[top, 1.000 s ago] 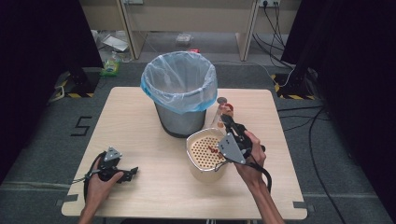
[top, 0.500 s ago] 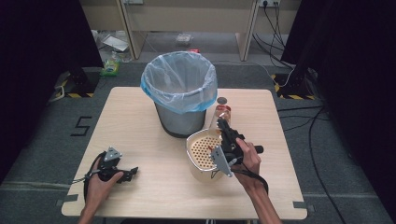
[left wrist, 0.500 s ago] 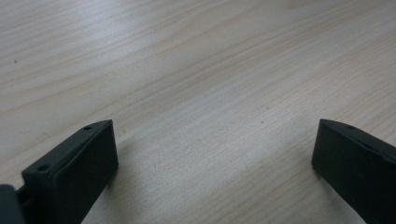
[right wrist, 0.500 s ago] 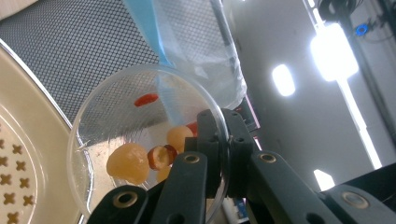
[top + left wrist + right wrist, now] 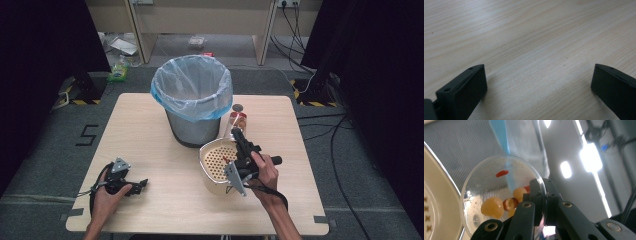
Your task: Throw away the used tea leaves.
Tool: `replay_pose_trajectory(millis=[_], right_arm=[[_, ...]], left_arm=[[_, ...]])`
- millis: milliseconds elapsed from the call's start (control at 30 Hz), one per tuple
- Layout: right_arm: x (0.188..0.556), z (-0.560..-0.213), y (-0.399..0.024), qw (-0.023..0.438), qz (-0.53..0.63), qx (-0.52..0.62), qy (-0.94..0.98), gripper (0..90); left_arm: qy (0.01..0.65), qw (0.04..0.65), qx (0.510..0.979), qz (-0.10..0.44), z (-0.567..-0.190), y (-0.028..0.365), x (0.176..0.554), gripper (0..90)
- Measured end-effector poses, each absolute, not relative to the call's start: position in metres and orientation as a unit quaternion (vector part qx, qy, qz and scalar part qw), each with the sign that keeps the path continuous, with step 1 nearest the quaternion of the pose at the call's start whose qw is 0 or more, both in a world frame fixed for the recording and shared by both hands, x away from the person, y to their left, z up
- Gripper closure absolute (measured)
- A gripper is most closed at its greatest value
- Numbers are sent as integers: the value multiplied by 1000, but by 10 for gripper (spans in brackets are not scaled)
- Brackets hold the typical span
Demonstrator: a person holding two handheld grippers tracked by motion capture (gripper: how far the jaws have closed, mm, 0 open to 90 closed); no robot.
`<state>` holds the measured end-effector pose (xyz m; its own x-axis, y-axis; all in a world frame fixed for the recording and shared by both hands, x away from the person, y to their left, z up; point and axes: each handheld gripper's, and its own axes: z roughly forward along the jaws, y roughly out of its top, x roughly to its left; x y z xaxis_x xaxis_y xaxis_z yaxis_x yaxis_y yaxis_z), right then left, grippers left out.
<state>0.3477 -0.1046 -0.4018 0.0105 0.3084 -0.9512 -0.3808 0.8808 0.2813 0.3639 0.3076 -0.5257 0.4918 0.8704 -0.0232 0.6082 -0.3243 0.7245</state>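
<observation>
Clear plastic cup (image 5: 504, 197) with yellow and red fruit pieces in it is clamped by its rim between the jaws of our right tool (image 5: 239, 145), tipped on its side over the cream perforated basket (image 5: 216, 161) at the right-centre of the worktop (image 5: 150, 130). In the right gripper view we see the fruit pieces lying against the cup's lower wall, with the basket's cream rim (image 5: 439, 195) at the left edge and the bin's grey side behind. A grey waste bin (image 5: 192, 100) lined with a blue bag stands just behind the basket, and a small jar (image 5: 238, 119) with a grey lid stands beside the bin on its right, close to the tool's tip. Our left tool (image 5: 131, 184) rests low at the worktop's near-left corner, well apart from the rest, its jaws spread wide over bare wood with nothing between them.
</observation>
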Motion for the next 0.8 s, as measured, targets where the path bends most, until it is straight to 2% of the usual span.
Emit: replay_pose_trajectory(millis=[800], right_arm=[[345, -408, -88, 739, 203, -78, 638, 880]], left_arm=[[467, 346, 791, 190, -526, 308, 364, 0]])
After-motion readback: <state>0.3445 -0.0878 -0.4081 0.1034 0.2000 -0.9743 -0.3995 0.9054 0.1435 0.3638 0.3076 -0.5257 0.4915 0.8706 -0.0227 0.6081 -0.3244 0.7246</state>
